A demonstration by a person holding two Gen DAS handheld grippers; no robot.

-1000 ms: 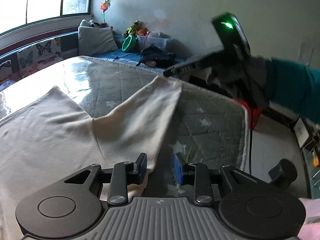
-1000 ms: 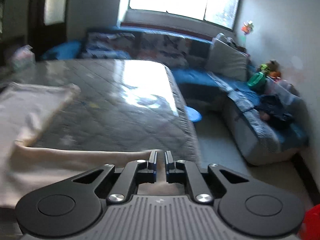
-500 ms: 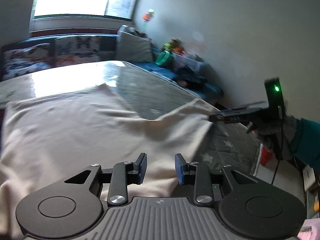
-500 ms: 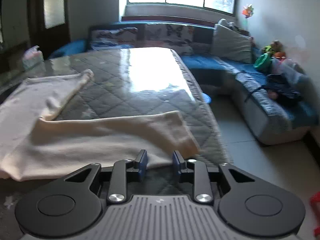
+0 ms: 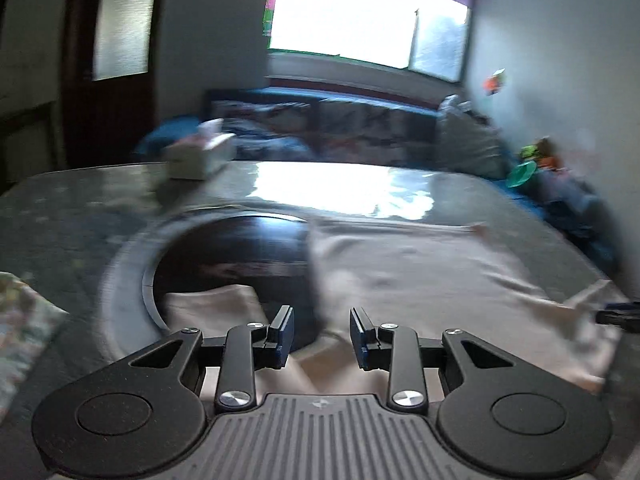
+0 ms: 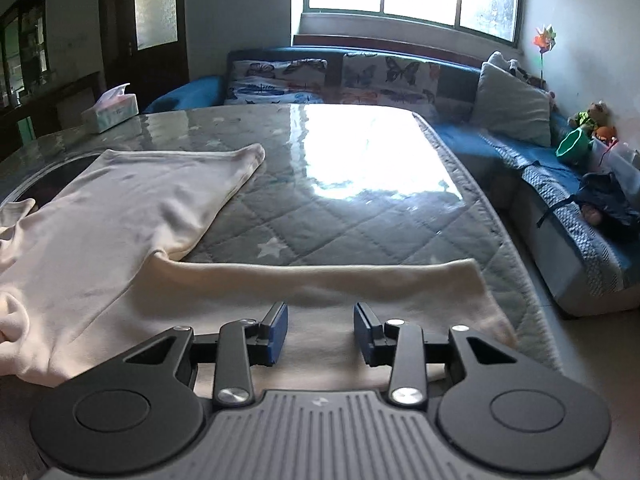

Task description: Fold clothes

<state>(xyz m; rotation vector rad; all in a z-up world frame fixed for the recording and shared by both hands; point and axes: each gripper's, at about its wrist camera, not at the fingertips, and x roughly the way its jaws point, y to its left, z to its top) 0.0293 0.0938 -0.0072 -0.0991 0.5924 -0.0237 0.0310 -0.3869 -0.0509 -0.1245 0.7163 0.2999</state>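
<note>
Hovering at the bottom centre of its view, the right gripper (image 6: 320, 330) has its jaws spread apart, empty, above the near leg of the cream trousers (image 6: 152, 248), which lie across the lower left and centre of the frame on the quilted table (image 6: 360, 216). Bottom centre in the blurred left view, the left gripper (image 5: 321, 334) also gapes empty over the cloth. Farther back, a tissue box (image 6: 110, 109) sits upper left before the sofa (image 6: 384, 76).

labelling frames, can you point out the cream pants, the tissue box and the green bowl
cream pants (image 6: 132, 216), right wrist view, on the far leg.
tissue box (image 6: 110, 112), right wrist view, on its front side.
green bowl (image 6: 573, 145), right wrist view, on its outer wall.
</note>
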